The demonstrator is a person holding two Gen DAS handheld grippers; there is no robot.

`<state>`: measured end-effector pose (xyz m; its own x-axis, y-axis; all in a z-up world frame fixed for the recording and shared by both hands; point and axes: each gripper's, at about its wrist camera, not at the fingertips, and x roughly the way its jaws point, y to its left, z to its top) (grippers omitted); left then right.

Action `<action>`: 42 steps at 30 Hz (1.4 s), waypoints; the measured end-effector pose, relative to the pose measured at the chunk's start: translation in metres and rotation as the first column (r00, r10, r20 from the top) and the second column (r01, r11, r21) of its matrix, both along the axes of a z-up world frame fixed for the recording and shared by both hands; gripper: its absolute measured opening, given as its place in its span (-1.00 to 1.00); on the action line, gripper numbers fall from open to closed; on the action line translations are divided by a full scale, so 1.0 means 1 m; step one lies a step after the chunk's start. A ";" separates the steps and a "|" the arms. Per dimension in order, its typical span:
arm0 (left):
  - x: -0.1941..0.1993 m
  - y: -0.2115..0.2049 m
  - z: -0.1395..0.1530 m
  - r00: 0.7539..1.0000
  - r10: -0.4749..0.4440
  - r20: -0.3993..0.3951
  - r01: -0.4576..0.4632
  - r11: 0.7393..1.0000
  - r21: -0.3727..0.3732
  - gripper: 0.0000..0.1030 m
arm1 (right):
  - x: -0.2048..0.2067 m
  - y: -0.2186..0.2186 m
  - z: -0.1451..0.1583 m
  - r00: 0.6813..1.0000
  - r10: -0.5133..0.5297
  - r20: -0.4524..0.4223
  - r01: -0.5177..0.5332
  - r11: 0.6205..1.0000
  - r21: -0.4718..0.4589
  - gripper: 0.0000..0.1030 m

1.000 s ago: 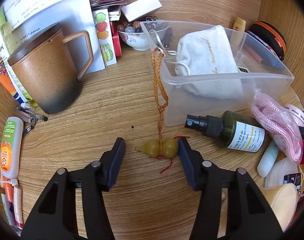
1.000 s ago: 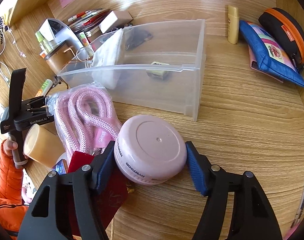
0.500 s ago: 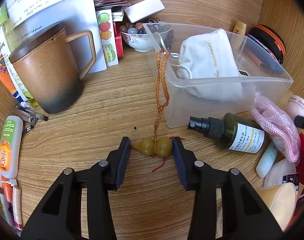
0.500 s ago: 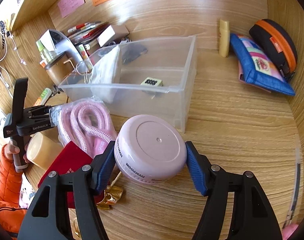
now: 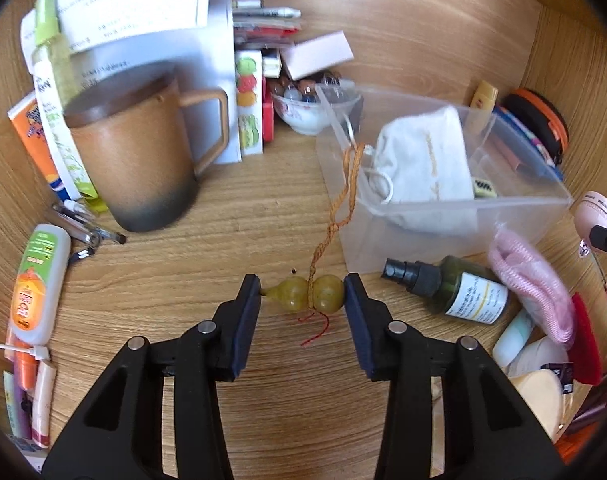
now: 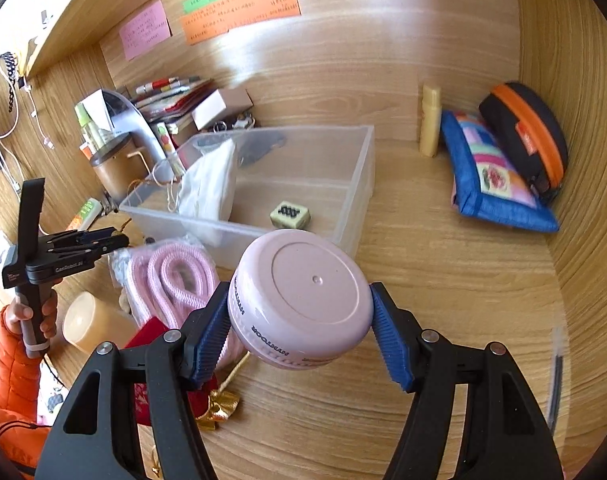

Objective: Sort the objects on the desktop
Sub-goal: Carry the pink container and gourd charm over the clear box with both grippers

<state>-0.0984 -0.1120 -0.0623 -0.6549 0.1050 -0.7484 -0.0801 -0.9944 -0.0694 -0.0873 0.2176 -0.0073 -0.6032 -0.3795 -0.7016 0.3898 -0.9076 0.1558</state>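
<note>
Since earlier frame, gourd charm [image 5: 309, 293] clamped end to end by left gripper [image 5: 303, 294] and raised off desktop [image 5: 223, 216]; orange cord [image 5: 345, 196] stretched up to clear bin [image 5: 455, 216] rim. Pink round jar [image 6: 301, 298] gripped by right gripper [image 6: 299, 320], carried higher, just before bin near wall. White pouch [image 5: 423, 164] and die [image 6: 289, 214] seen inside bin. Green spray bottle [image 5: 451, 290] laid beside bin. Brown mug [image 5: 135, 156] stood toward desktop left edge.
</note>
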 end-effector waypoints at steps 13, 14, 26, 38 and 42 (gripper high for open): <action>0.005 -0.008 0.038 0.996 0.013 -0.092 -0.009 0.999 0.036 -0.18 | -0.011 -0.014 0.022 0.997 0.025 -0.071 -0.022 0.999 0.044 0.23; 0.005 -0.008 0.041 0.995 0.011 -0.100 -0.007 0.999 0.039 -0.18 | -0.011 -0.014 0.024 0.997 0.026 -0.078 -0.023 0.999 0.047 0.23; -0.003 0.003 0.072 0.985 -0.039 -0.169 0.051 0.996 0.068 -0.18 | -0.025 -0.015 0.042 0.991 0.030 -0.127 -0.025 0.999 0.046 0.23; -0.025 0.025 0.067 0.984 -0.106 -0.141 0.114 0.992 0.051 -0.18 | -0.050 -0.026 0.031 0.994 0.058 -0.087 -0.054 0.997 0.056 0.23; -0.031 0.029 0.063 0.985 -0.121 -0.124 0.128 0.991 0.048 -0.18 | -0.058 -0.032 0.025 0.995 0.076 -0.067 -0.071 0.995 0.073 0.23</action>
<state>-0.1296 -0.0828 0.0007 -0.7194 0.2307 -0.6552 -0.2142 -0.9709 -0.1066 -0.1457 0.1858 0.0178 -0.6235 -0.3757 -0.6856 0.4632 -0.8840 0.0632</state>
